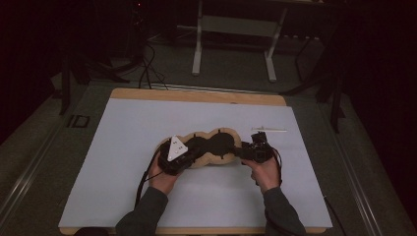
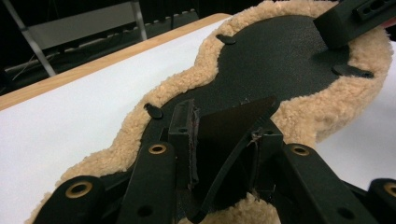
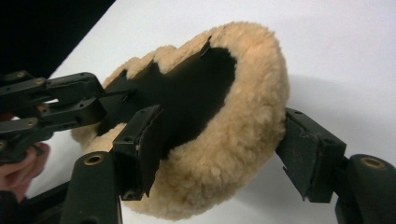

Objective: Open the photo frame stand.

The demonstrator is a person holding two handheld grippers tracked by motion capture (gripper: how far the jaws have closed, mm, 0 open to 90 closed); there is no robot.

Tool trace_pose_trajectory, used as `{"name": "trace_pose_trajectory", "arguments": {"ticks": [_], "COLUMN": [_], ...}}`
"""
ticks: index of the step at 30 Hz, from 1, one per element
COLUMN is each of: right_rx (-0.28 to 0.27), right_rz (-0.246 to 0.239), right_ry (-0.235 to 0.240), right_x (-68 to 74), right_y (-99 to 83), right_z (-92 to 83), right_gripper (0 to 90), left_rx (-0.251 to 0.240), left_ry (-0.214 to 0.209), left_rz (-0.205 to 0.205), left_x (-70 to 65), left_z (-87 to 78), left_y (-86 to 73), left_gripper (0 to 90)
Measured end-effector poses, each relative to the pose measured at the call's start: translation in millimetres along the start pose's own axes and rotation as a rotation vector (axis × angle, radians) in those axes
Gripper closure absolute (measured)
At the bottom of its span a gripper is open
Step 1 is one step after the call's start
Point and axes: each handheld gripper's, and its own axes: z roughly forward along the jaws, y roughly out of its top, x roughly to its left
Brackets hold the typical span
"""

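Observation:
A tan fleece pad (image 1: 235, 139) with a black backing (image 2: 280, 60) lies lobed across the middle of the white sheet (image 1: 147, 128). My left gripper (image 1: 193, 156) is at its left end, jaws shut on a black flap of the backing (image 2: 233, 121); the same gripper (image 3: 100, 100) appears at the far end in the right gripper view. My right gripper (image 1: 243, 151) is at the pad's right end. Its jaws (image 3: 219, 149) stand wide on either side of the rounded fleece end (image 3: 243, 121), one finger (image 3: 140, 140) against the backing, the other (image 3: 308, 158) just beside the wool. That end is raised off the sheet.
A thin white stick (image 1: 269, 130) lies on the sheet behind my right gripper. The wooden table edge (image 1: 196, 94) runs along the back. A metal stand (image 1: 236, 29) and cables are on the floor beyond.

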Motion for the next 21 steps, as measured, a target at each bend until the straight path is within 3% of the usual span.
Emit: {"name": "trace_pose_trajectory", "arguments": {"ticks": [3,9,11,14,21], "right_rx": [0.009,0.019,0.01,0.015,0.01], "right_rz": [0.031,0.053,0.077,0.075,0.083], "right_ry": [0.033,0.039,0.068,0.069,0.079], "right_x": [0.1,-0.1,-3.2,-4.0,-7.3], "right_y": [1.3,2.6,2.2,1.6,0.2], "right_z": [0.6,-0.4,-2.5,-2.3,-2.7], "right_gripper": [35.6,40.1,43.0,44.0,49.6], "left_rx": [-0.014,-0.018,-0.015,0.01,0.064], "left_ry": [-0.003,-0.042,-0.049,-0.065,-0.078], "left_rz": [-0.015,-0.053,-0.06,-0.073,-0.062], "left_x": [0.1,3.7,4.5,3.3,3.5], "left_z": [-2.0,-4.0,-5.0,-5.0,-9.2], "left_y": [-1.2,-1.5,-1.1,-0.2,-0.1], "left_gripper": [67.5,63.3,61.8,57.8,47.0]}}
